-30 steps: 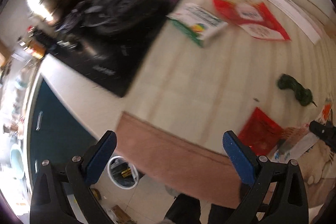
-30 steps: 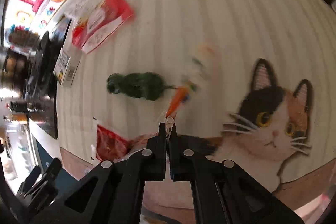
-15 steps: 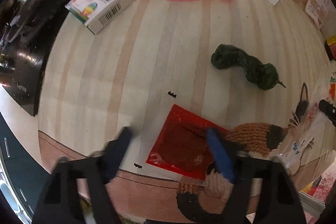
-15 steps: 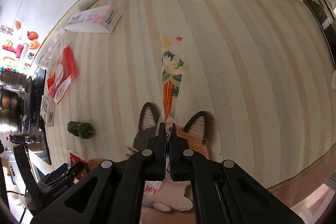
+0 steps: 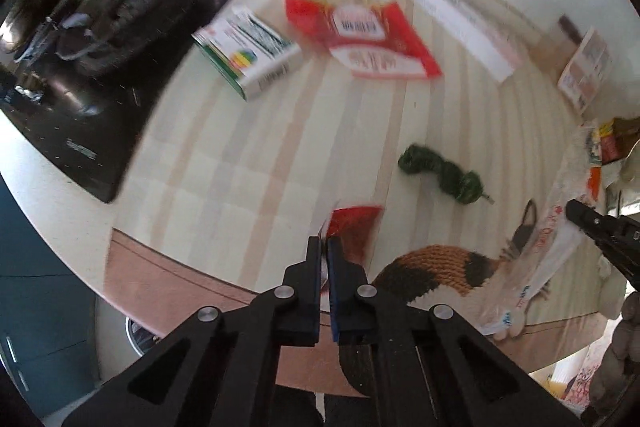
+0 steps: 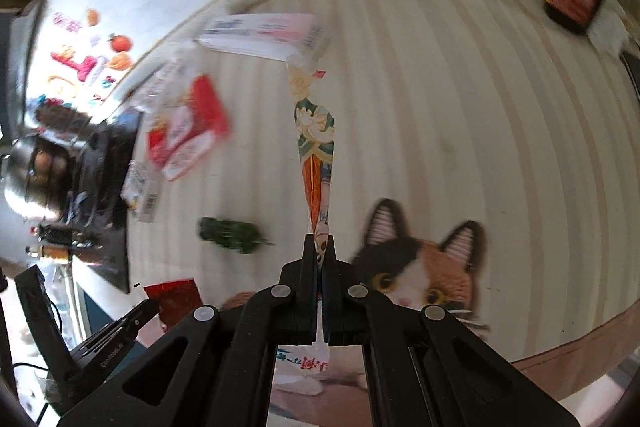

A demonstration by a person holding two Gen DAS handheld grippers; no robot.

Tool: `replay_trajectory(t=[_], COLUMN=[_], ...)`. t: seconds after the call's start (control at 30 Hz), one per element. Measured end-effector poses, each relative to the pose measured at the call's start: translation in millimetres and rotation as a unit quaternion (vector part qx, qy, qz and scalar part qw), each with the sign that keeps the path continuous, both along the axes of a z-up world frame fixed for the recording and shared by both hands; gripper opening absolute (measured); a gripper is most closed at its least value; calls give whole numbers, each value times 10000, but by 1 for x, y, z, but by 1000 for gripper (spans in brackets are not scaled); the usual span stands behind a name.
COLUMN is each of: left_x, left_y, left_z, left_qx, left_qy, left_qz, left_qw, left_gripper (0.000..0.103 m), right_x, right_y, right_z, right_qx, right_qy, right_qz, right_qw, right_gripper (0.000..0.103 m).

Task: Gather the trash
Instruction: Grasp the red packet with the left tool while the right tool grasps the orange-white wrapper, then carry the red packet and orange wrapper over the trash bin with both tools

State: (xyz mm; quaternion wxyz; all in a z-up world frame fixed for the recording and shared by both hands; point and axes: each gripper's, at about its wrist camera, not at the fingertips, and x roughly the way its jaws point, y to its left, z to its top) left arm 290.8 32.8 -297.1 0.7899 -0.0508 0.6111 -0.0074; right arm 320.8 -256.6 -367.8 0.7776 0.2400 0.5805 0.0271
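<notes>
With the left gripper (image 5: pixel 324 241) just pinched onto the red wrapper (image 5: pixel 354 227) at six o'clock and the right gripper (image 6: pixel 319 247) clamping the long patterned wrapper (image 6: pixel 316 147), both should lift gently clear of the counter (image 5: pixel 248 163).

Glossy red wrapper (image 5: pixel 352 223), matt cardboard box (image 5: pixel 250 53) (printed), woven cat mat (image 5: pixel 436 275) — rough, shiny black cooktop (image 5: pixel 80 131).

place: home kitchen | cues: black cooktop (image 5: pixel 100 99); steel pot (image 6: pixel 32 167); countertop (image 5: pixel 248 163)

Red wrapper (image 5: pixel 354 227), printed wrapper (image 6: pixel 316 163), both lifted
</notes>
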Motion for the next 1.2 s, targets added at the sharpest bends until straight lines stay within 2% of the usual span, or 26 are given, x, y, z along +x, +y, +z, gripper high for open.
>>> replay_trajectory(t=[0.1, 0.3, 0.43, 0.6, 0.7, 0.73, 0.8, 0.87, 1.0, 1.03, 1.1, 1.13, 1.2], left_x=[-12, -27, -40, -83, -122, -143, -173, -213, -286, -308, -333, -352, -375], left_y=[15, 80, 124, 194, 250, 277, 315, 360, 435, 457, 483, 502, 523], left_z=[17, 39, 54, 62, 53, 46, 34, 12, -50, -78, -119, -154, -204], left_qx=[12, -1, -30, -39, -59, -81, -62, -59, -163, -239, -397, -503, -661], left_qy=[-269, -677, -904, -1025, -977, -925, -830, -672, -288, -145, 48, 185, 377], left_qz=[133, 490, 857, 1451, 1984, 2248, 2597, 3029, 3771, 3976, 4209, 4360, 4528], left_qw=[9995, 9965, 9922, 9841, 9752, 9700, 9621, 9506, 9256, 9171, 9062, 8984, 8883], left_gripper=[0, 0, 0, 0, 0, 0, 0, 0, 0, 0, 0, 0, 0], right_x=[3, 6, 6, -6, -25, -33, -58, -86, -147, -163, -187, -198, -223], right_y=[16, 67, 116, 206, 275, 295, 349, 405, 509, 535, 577, 595, 633], right_z=[17, 50, 65, 69, 59, 55, 39, 14, -61, -86, -132, -155, -214], right_qx=[-10, -70, 16, 155, 256, 283, 313, 356, 397, 386, 373, 390, 360], right_qy=[-200, -616, -764, -774, -685, -644, -538, -360, 149, 283, 544, 672, 914], right_qz=[218, 780, 1234, 2042, 2640, 2819, 3263, 3716, 4438, 4595, 4809, 4890, 5019], right_qw=[9996, 9950, 9894, 9757, 9618, 9569, 9432, 9270, 8951, 8869, 8743, 8688, 8593], right_gripper=[1, 0, 0, 0, 0, 0, 0, 0, 0, 0, 0, 0, 0])
